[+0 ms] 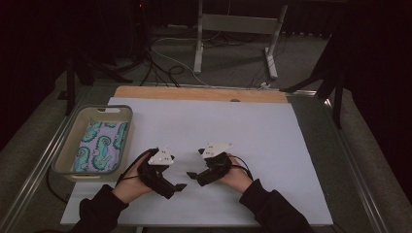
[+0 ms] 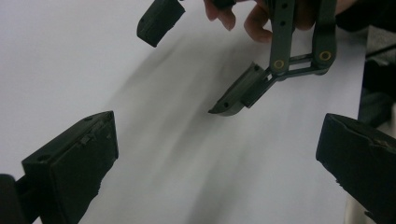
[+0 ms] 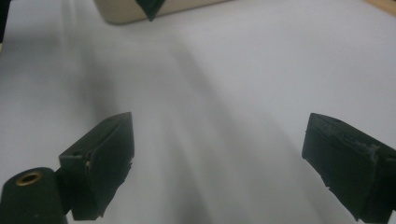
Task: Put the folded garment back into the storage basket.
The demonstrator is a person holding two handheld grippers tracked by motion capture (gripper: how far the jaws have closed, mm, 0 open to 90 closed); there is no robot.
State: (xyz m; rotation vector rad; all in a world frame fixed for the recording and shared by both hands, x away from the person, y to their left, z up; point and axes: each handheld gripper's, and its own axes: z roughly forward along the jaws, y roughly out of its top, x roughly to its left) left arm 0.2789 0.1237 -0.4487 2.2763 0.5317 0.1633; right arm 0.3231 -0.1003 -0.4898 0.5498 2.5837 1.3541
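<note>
My left gripper [image 1: 178, 186] and right gripper [image 1: 193, 177] rest low over the white sheet [image 1: 218, 131] near the table's front, tips pointing at each other and a short way apart. In the left gripper view my left gripper [image 2: 215, 158] is open with bare sheet between its jaws, and the right gripper [image 2: 196, 56] faces it, also spread wide. The right gripper view has my right gripper [image 3: 224, 163] open over bare sheet. A person's hand holds each one.
A beige basket [image 1: 67, 141] stands at the sheet's left edge holding a cloth [image 1: 102, 145] with a teal seahorse pattern; its wall [image 3: 121, 11] appears at the top of the right gripper view. Cables and a metal stand lie on the floor beyond the table.
</note>
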